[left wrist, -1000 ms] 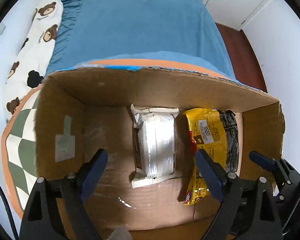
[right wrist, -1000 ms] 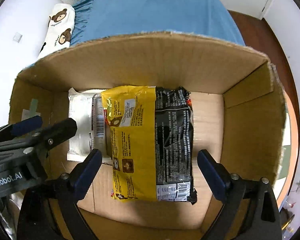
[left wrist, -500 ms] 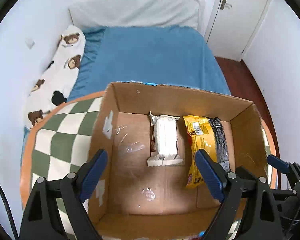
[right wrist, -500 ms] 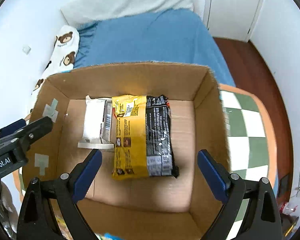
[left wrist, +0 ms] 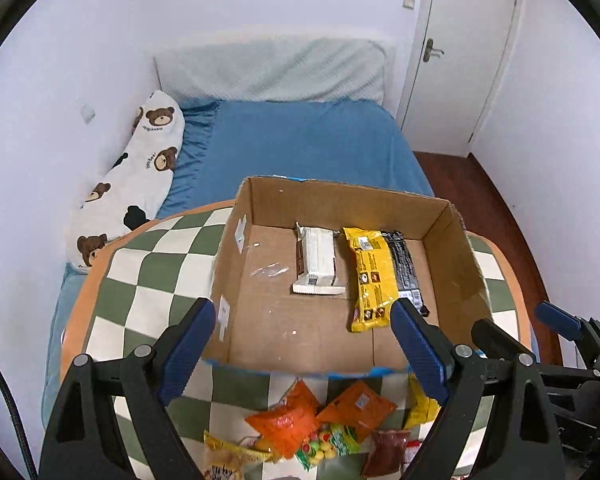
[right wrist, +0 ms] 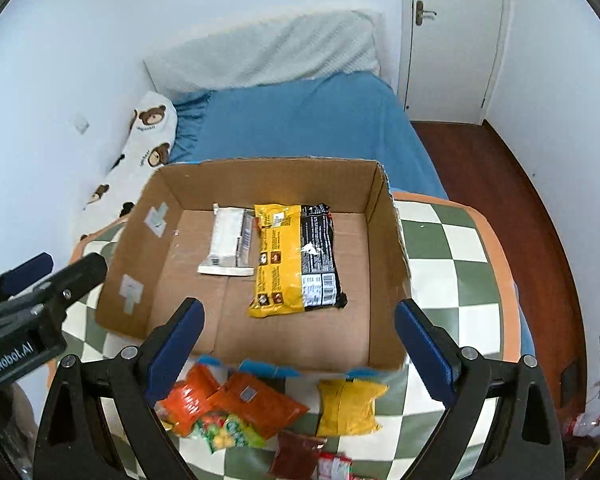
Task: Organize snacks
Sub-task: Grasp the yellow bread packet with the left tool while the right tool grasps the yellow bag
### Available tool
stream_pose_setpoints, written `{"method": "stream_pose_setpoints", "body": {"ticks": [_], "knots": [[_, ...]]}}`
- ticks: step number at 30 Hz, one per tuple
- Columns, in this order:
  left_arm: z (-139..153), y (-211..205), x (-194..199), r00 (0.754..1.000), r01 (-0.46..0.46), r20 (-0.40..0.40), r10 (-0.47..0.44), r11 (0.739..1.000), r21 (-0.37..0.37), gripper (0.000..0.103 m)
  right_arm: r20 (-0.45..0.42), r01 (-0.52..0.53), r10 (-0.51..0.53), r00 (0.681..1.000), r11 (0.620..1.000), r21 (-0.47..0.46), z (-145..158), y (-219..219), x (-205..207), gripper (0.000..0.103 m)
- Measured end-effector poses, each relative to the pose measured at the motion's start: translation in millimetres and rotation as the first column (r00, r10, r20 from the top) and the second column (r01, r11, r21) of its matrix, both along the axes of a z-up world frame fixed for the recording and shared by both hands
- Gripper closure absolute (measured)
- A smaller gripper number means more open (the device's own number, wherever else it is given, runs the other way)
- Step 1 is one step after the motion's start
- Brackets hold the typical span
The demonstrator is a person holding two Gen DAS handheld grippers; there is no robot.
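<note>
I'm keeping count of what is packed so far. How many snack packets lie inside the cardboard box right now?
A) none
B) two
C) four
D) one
B: inside the cardboard box lie only a white packet and a yellow-and-black packet, side by side on its floor; the other snacks sit on the checkered table in front of the box.

Surface and material findings, both wrist views.

Cardboard box (right wrist: 388,276): matt brown corrugated board, rough torn rim, pale tape patches (right wrist: 130,294) on its left wall. White packet (left wrist: 316,262) and yellow-and-black packet (right wrist: 296,260) inside: glossy film. Orange packets (right wrist: 256,402) at the near edge of the table: shiny foil-like plastic, apparently. Checked table cover (right wrist: 456,280): smooth, matt. Bedsheet (left wrist: 308,148): blue cloth, slight sheen. Gripper fingers (right wrist: 174,342): matt blue pads, black plastic frames.
</note>
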State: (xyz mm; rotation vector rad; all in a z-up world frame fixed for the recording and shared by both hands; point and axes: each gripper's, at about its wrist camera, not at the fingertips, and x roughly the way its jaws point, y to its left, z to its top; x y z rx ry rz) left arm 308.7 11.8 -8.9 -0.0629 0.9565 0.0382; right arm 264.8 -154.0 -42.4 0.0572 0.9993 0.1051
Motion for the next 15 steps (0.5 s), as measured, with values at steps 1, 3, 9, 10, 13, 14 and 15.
{"method": "stream_pose_setpoints", "body": {"ticks": [1, 3, 9, 10, 13, 14, 15], "knots": [[1, 0, -7, 1.000, 0.000, 0.000, 0.000, 1.000, -0.004, 0.013, 0.008, 0.000, 0.000, 1.000, 1.000, -0.001, 3, -1, -7, 0.005], [3, 1, -20, 1.000, -0.006, 0.001, 0.006, 1.000, -0.007, 0.013, 0.020, 0.006, -0.006, 1.000, 1.000, 0.004, 8, -3, -23, 0.005], [-15, 9, -60, 0.997, -0.042, -0.061, 0.040, 0.999, -0.031, 0.013, -0.027, 0.029, -0.028, 0.999, 0.998, 0.051, -3, -17, -66, 0.005], [-22, 11, -66, 0.996, -0.047, -0.080, 0.044, 0.998, -0.033, 0.013, -0.050, 0.036, -0.033, 0.998, 0.998, 0.056, -9, -20, -72, 0.005], [-47, 20, -85, 0.986, -0.079, -0.149, 0.076, 0.997, -0.019, 0.013, -0.136, 0.065, -0.054, 0.989, 0.995, 0.078, -38, -34, -89, 0.005], [-60, 25, -90, 0.978, -0.096, -0.186, 0.091, 0.995, -0.019, 0.013, -0.172, 0.077, -0.062, 0.983, 0.994, 0.081, -52, -40, -96, 0.005], [-69, 29, -93, 0.972, -0.109, -0.210, 0.104, 0.994, -0.016, 0.013, -0.210, 0.091, -0.072, 0.975, 0.992, 0.083, -67, -46, -103, 0.005]]}}
